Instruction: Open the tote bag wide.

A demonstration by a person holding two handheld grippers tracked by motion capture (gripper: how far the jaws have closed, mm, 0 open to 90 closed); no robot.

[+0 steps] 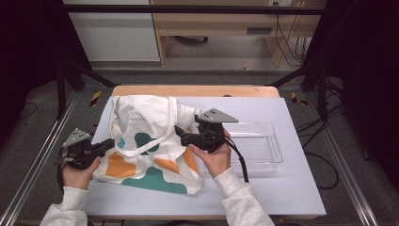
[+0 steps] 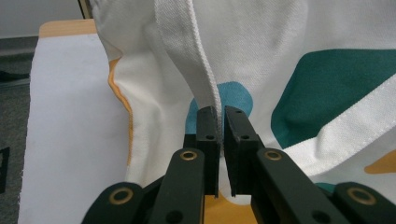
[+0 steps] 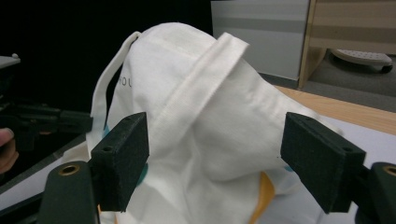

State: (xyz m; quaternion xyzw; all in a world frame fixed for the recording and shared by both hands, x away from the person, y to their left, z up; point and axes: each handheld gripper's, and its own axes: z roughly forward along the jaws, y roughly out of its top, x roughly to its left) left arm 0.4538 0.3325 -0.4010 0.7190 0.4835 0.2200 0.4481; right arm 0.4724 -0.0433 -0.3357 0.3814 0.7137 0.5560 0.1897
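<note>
Your left gripper sits near the table's left edge, held in your left hand, and its jaws are clenched on the white woven strap of the cream canvas tote bag with teal, orange and blue blotches. In the left gripper view the strap's stitched edge drops straight into the narrow slot between the two black pads, with a blue blotch and a larger teal one on the cloth just behind them.

Your right gripper is held in your right hand a little right of the table's middle, pointing left over the bag. Its jaws stand released and wide apart; in the right gripper view a raised hump of the bag's cloth, crossed by a folded strap, rises between the two pads, and I cannot tell whether either pad touches it.

The bag lies mostly flat on the pale lilac tabletop, covering the left and middle part, its lower corner toward the near edge and its mouth and handles toward the far left corner. A clear plastic rectangular tray rests on the right half, just beside your right hand. Along the far edge a strip of bare light wood shows.
</note>
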